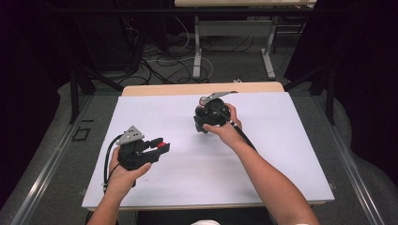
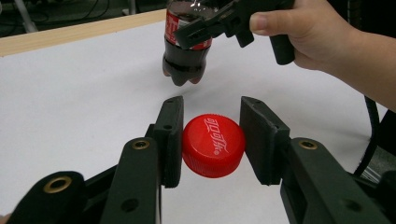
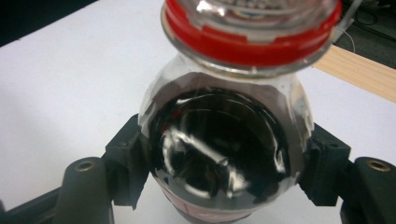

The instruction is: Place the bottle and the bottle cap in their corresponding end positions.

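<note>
I am gripping the red cap (image 2: 213, 146) in my left hand-held gripper (image 2: 212, 140) and the uncapped cola bottle (image 3: 224, 140) in my right hand-held gripper (image 3: 219, 172), recapping not yet done.

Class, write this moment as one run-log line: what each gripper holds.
left gripper: shut on red cap | right gripper: shut on cola bottle, uncapped, lifted | white table

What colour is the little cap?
Red, with white writing on top. The cap shows best in the left gripper view.

bottle (image 2: 184, 51) blocks ahead (seemingly lifted)
</note>
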Available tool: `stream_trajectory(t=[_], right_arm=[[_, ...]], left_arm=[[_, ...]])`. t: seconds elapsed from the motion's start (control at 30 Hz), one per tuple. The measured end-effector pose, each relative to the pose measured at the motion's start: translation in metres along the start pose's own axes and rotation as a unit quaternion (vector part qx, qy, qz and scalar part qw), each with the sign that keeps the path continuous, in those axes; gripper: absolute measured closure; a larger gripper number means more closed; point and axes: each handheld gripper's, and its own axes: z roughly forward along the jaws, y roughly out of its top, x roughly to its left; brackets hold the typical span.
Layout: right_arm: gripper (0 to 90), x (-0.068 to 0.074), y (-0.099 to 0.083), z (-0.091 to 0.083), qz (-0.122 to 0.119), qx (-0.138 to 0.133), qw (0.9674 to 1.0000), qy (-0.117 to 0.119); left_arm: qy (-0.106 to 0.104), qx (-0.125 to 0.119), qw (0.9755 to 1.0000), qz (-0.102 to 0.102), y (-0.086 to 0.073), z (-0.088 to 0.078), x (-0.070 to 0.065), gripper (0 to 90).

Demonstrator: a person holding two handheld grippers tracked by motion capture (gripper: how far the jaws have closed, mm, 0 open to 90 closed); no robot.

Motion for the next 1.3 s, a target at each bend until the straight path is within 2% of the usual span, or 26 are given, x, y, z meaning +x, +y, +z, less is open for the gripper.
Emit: stream_trajectory(t=[0.17, 0.3, 0.6, 0.7, 0.87, 0.93, 1.23, 1.3], right_arm=[[29.9, -0.005, -0.005, 0.014, 0.01, 0.011, 0.9999, -0.004], [29.8, -0.006, -0.009, 0.019, 0.004, 0.008, 0.9999, -0.009], [29.7, -0.005, -0.018, 0.021, 0.009, 0.02, 0.9997, -0.011], [29.7, -0.004, -0.022, 0.02, 0.012, 0.013, 0.9998, -0.008], [29.6, -0.006, -0.031, 0.019, 0.011, 0.025, 0.9996, -0.008], [29.6, -0.006, -0.034, 0.019, 0.013, 0.007, 0.9999, -0.008], [28.1, -0.003, -0.036, 0.02, 0.001, 0.004, 0.9999, -0.011], [24.9, -0.003, -0.037, 0.021, -0.003, 0.002, 0.9999, -0.015]], left_arm=[[0.002, 0.0, 1.0, -0.005, 0.0, -0.002, 0.002, 61.7], [0.004, 0.0, 1.0, -0.008, -0.002, -0.003, 0.004, 61.7], [0.006, 0.002, 0.9999, -0.008, -0.003, -0.004, 0.005, 61.7], [0.007, 0.0, 0.9999, -0.007, -0.002, -0.004, 0.005, 61.7], [0.005, 0.001, 1.0, -0.006, 0.0, -0.001, 0.005, 61.7], [0.004, 0.0, 1.0, -0.007, -0.001, 0.0, 0.005, 61.7], [0.004, 0.001, 1.0, -0.009, -0.001, 0.002, 0.004, 61.7], [0.004, 0.002, 0.9999, -0.009, -0.002, 0.002, 0.004, 61.7]])
